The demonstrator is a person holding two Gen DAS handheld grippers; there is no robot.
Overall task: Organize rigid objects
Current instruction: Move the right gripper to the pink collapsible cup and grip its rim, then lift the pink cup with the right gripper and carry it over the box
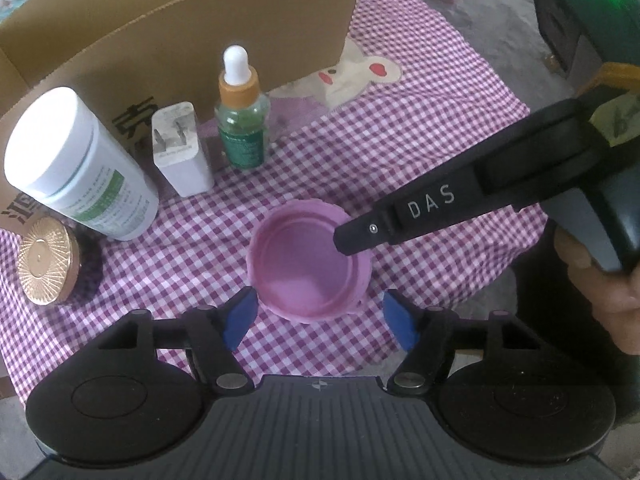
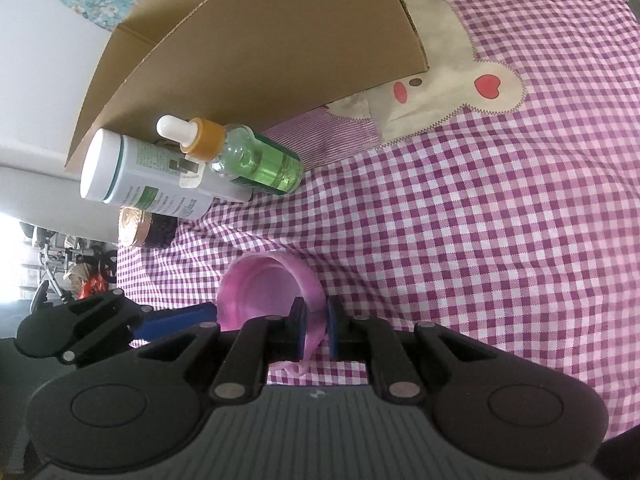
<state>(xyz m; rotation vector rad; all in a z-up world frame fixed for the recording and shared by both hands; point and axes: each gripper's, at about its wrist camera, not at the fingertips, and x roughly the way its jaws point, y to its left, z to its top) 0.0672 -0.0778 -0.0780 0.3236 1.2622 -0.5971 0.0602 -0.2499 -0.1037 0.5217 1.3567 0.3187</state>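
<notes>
Now: pink cup (image 1: pixel 308 264) on checked cloth (image 1: pixel 400 140); right gripper (image 2: pixel 316 326) pinching cup rim; left gripper (image 1: pixel 316 316) spread, pads beside cup, not touching.

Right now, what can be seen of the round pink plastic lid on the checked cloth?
The round pink plastic lid lies hollow side up on the purple-and-white checked cloth, its shallow rim ridged outside. The right gripper is shut on its rim wall, one finger inside, one outside. The left gripper stands open beside it, pads clear of the lid.
</notes>
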